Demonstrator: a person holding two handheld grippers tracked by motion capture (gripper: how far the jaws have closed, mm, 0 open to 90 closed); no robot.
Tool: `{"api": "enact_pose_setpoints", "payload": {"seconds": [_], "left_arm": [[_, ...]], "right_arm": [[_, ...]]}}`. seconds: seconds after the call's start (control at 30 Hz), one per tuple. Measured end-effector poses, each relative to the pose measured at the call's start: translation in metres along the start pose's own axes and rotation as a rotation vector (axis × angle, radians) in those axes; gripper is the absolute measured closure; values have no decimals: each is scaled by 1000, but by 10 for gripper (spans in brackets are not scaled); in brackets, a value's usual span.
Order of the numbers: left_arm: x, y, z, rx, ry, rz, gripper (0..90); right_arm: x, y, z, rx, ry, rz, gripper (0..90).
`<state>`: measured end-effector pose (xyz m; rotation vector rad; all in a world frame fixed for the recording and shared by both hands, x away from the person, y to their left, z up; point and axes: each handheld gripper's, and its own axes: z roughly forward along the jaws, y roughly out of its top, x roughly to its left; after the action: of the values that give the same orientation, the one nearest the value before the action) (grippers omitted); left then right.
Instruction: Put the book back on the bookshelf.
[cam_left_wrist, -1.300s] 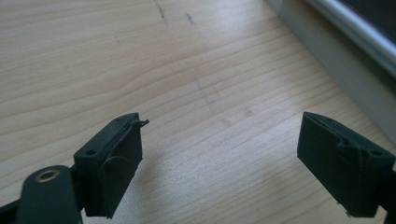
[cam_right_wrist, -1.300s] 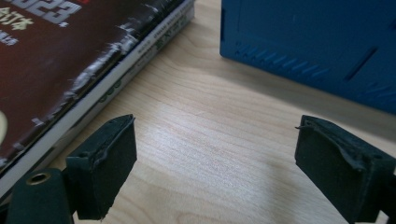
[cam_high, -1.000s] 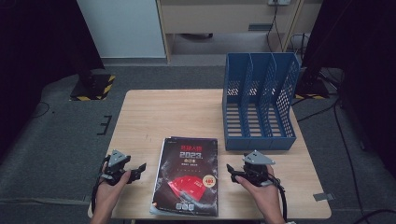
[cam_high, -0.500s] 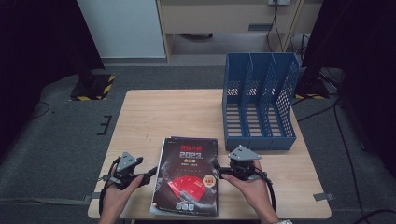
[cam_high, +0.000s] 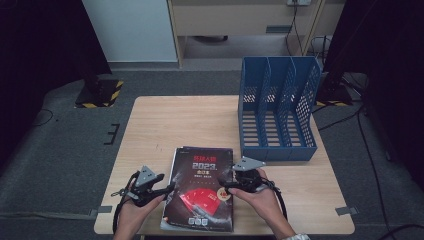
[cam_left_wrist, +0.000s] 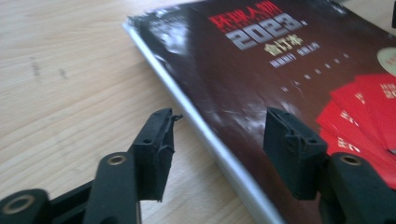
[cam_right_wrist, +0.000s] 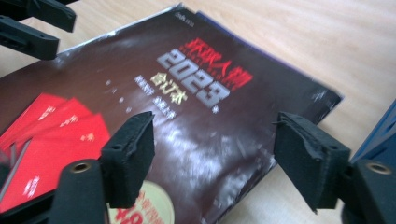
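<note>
- Far left, the left gripper (cam_high: 167, 189) sat low on the worktop (cam_high: 180, 125), held in the person's left hand (cam_high: 132, 212), with its jaws spread apart and nothing between them.
- From the left gripper view, that gripper (cam_left_wrist: 217, 135) straddled the book's left edge: one jaw over bare wood, the other over the dark cover. Couldn't tell if either jaw was actually touching it.
- In the middle, the book (cam_high: 200, 192) lay flat at the near edge of the worktop, front cover up. Dark glossy cover, big "2023" in the title, red cards fanned out lower down, and a round pale sticker near its right edge.
- Right of that, the right gripper (cam_high: 226, 186) was in the person's right hand (cam_high: 260, 195), jaws also wide apart and holding nothing, pointing in over the book's right edge by the sticker.
- In the right gripper view, the gripper (cam_right_wrist: 212, 144) had the cover (cam_right_wrist: 187, 116) showing between its jaws.
- Far right and further back, a blue file rack (cam_high: 277, 112) stood upright on the worktop, well apart from the book.
</note>
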<state>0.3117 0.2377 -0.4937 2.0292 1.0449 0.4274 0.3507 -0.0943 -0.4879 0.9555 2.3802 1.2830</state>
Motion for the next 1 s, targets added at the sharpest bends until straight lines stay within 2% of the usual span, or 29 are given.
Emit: {"api": "enact_pose_setpoints", "payload": {"seconds": [0.1, 0.2, 0.33, 0.37, 0.43, 0.47, 0.57, 0.73, 0.8, 0.87, 0.9, 1.0], "left_arm": [[-4, -1, 5, 41, -14, 16, 437], [-3, -2, 6, 37, -36, 5, 438], [-2, -3, 8, 33, -62, -9, 442], [-2, -2, 9, 41, -58, -8, 445], [-2, -2, 9, 42, -58, -8, 445], [-2, -3, 9, 42, -59, -12, 446], [-2, -3, 9, 41, -57, -11, 447], [-3, -2, 9, 47, -56, -9, 446], [-1, -2, 9, 49, -69, -15, 445], [1, -4, 9, 40, -76, -26, 445], [1, -4, 9, 39, -76, -27, 445], [-1, -2, 9, 50, -64, -8, 444]], "right_arm": [[-4, -6, 0, 17, 9, 32, 216], [-8, -12, 1, 35, 27, 55, 196], [-10, -19, 7, 66, 70, 114, 204], [-11, -21, 12, 95, 76, 140, 190], [-12, -22, 14, 94, 80, 144, 190], [-14, -26, 15, 84, 96, 198, 190], [-15, -29, 15, 77, 113, 225, 193], [-15, -29, 12, 76, 130, 232, 200], [-16, -25, 5, 37, 183, 265, 203], [-15, -25, 5, 37, 187, 259, 200], [-15, -25, 5, 53, 185, 239, 208], [-17, -25, 6, 50, 175, 236, 211]]}}
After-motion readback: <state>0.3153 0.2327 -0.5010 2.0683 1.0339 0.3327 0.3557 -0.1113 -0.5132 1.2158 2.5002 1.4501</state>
